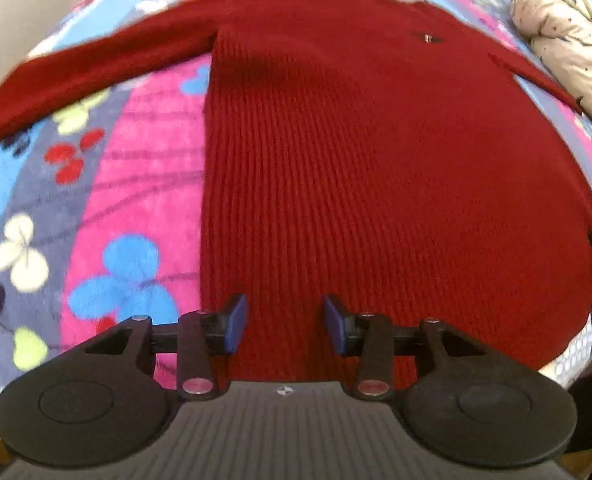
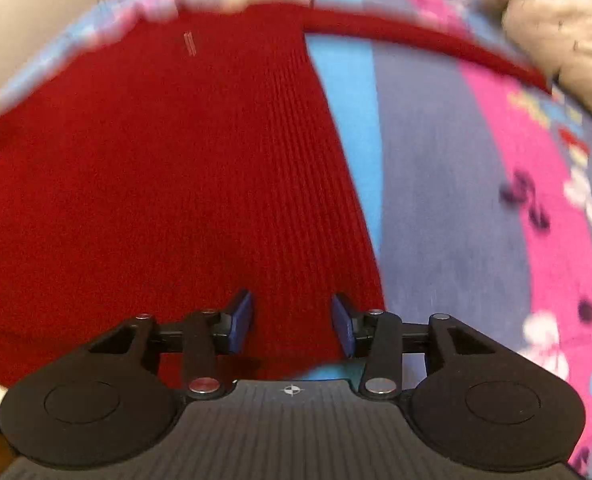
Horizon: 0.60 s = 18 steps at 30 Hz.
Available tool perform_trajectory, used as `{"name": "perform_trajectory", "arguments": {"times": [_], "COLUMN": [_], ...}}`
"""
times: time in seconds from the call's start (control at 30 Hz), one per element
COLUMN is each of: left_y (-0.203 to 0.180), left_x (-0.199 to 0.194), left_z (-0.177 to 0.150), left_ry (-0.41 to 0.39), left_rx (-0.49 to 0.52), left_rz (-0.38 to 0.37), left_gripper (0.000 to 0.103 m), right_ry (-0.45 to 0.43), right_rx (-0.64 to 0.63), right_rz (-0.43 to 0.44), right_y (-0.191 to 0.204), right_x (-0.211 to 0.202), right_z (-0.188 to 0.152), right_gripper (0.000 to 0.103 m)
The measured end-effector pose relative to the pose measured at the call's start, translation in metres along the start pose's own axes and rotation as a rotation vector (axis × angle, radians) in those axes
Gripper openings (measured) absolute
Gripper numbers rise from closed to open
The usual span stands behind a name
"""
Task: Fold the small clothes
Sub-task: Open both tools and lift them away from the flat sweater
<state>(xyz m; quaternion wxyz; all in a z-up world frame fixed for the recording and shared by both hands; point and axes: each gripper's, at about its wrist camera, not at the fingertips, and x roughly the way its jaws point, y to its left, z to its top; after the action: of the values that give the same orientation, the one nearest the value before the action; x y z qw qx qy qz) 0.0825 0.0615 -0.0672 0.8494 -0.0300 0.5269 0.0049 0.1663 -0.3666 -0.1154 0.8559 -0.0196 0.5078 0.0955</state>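
Note:
A dark red ribbed knit sweater (image 1: 355, 152) lies flat, front up, on a flowered blanket, with both sleeves spread out. My left gripper (image 1: 284, 324) is open above the hem near the sweater's left bottom corner, with nothing between its blue pads. In the right wrist view the sweater (image 2: 176, 184) fills the left half. My right gripper (image 2: 292, 322) is open above the hem near the right bottom corner and holds nothing. The right sleeve (image 2: 435, 46) runs off to the far right. The right wrist view is blurred.
The bright flowered blanket (image 1: 136, 184) covers the bed under the sweater, and shows in the right wrist view (image 2: 475, 200). A cream quilt with dark stars (image 1: 567, 40) is bunched at the far right, also in the right wrist view (image 2: 567, 28).

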Motion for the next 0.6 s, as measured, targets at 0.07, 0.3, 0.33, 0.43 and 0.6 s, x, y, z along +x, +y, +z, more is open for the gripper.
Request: {"name": "perform_trajectory", "arguments": {"times": [0.07, 0.3, 0.33, 0.43, 0.6], "left_y": [0.001, 0.002, -0.002, -0.005, -0.003], "left_x": [-0.013, 0.01, 0.007, -0.006, -0.015], "left_z": [0.003, 0.0, 0.001, 0.004, 0.009], "left_ry": [-0.081, 0.035, 0.012, -0.082, -0.143], "left_rx": [-0.01, -0.002, 0.015, 0.034, -0.017], "left_rz": [0.009, 0.001, 0.013, 0.017, 0.02], "left_gripper": [0.047, 0.052, 0.052, 0.063, 0.068], "right_ry": [-0.042, -0.021, -0.028, -0.076, -0.196], "right_rx": [0.001, 0.001, -0.009, 0.004, 0.055], "right_rz": [0.011, -0.002, -0.007, -0.004, 0.013], "right_y": [0.001, -0.002, 0.001, 0.003, -0.006], "right_x": [-0.008, -0.003, -0.004, -0.014, -0.031], "right_z": [0.005, 0.002, 0.003, 0.006, 0.01], "right_gripper": [0.046, 0.048, 0.048, 0.048, 0.048]}}
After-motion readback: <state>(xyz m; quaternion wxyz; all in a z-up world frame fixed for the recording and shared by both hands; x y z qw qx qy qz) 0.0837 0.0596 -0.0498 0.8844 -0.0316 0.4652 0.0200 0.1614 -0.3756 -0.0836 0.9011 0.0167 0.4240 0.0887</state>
